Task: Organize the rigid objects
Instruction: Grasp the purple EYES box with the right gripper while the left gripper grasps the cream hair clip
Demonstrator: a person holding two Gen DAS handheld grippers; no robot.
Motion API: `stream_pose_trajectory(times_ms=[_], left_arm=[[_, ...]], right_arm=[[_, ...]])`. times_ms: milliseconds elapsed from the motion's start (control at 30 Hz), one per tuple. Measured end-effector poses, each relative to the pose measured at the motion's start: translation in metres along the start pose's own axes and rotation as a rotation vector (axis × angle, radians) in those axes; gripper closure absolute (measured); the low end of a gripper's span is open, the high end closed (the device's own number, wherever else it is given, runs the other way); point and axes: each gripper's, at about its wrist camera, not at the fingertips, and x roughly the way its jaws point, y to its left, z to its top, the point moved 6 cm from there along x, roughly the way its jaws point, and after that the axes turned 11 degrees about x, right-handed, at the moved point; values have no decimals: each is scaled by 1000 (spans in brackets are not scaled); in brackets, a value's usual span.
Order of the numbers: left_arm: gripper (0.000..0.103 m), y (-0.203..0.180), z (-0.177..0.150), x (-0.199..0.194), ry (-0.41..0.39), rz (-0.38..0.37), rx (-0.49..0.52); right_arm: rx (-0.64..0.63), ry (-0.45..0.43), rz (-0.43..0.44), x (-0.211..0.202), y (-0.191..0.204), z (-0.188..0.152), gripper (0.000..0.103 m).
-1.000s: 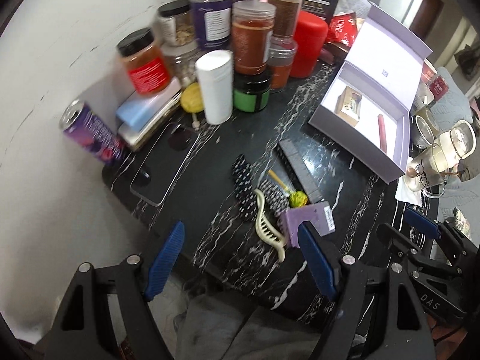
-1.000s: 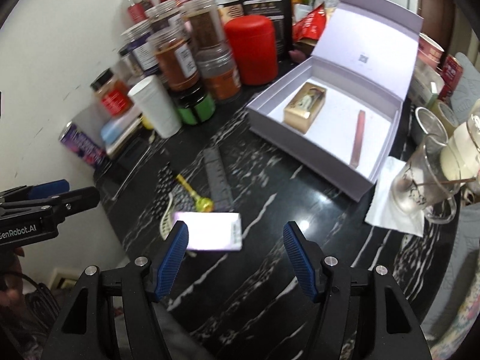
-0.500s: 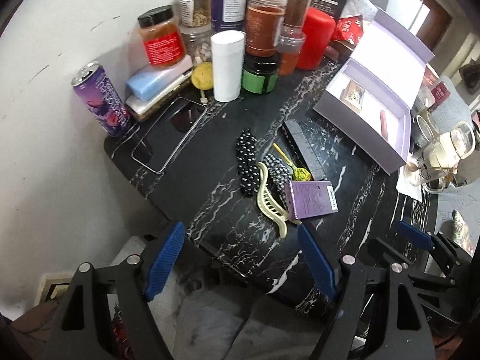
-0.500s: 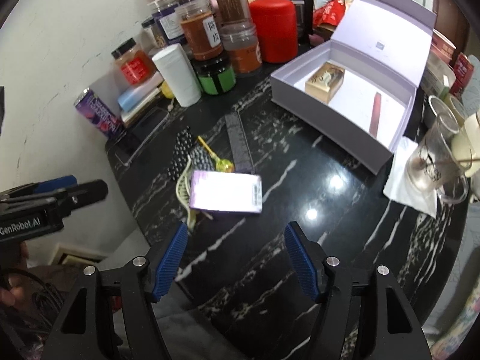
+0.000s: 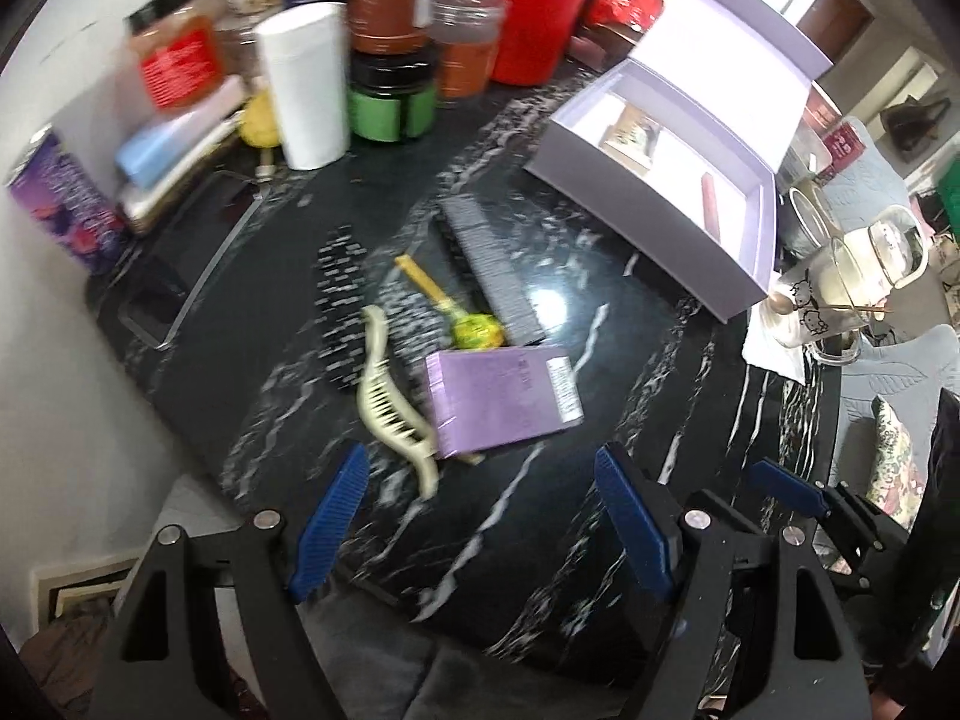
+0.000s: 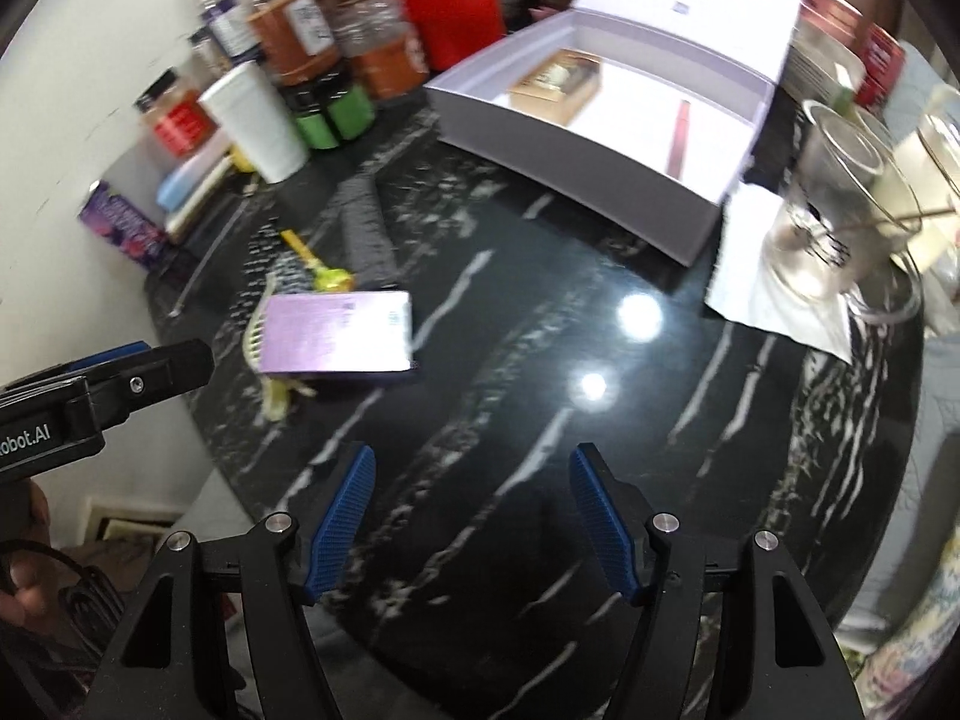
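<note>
A small purple box (image 5: 504, 399) lies on the black marble table (image 5: 600, 480), partly over a cream hair claw (image 5: 390, 402). Beside them lie a yellow-green lollipop (image 5: 474, 330), a grey comb (image 5: 489, 264) and a black dotted hair clip (image 5: 342, 300). An open lilac gift box (image 5: 654, 222) holds a gold packet (image 5: 633, 132) and a red stick (image 5: 710, 207). My left gripper (image 5: 480, 528) is open and empty, just short of the purple box. My right gripper (image 6: 471, 522) is open and empty over bare table; the purple box (image 6: 336, 333) lies up-left of it.
Jars, a white cylinder (image 5: 309, 87), a green jar (image 5: 393, 105) and a red canister (image 5: 534, 21) crowd the back. A purple can (image 5: 57, 204) and a phone (image 5: 180, 276) lie at left. Glass cups (image 6: 840, 222) on a napkin stand at right.
Both grippers have moved forward toward the table; the purple box and claw now appear closer and larger. Both views are motion-blurred. Both grippers stay open.
</note>
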Motion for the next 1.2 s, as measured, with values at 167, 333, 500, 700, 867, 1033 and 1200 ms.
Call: stream_pose_trajectory(times_ms=[167,333,500,700,867,1033,1200], left_arm=[[25,-14,14,26,34,25,4],[25,-14,17,56,117,43,-25],[24,-13,23,68,137,134,6],[19,-15,26,70,159,140,-16],[19,-11,20,65,170,114,-33],[19,-4,5,71,212,47,-75],[19,13,-4,52,167,50,-85]], right_arm=[[41,1,-36,6,-27,15,35],[80,13,-52,15,-48,29,35],[87,38,-48,27,-57,40,35],[77,65,-26,39,-57,47,35],[73,65,-2,42,-54,54,35],[57,60,26,39,-46,53,35],[36,72,57,38,-30,45,35]])
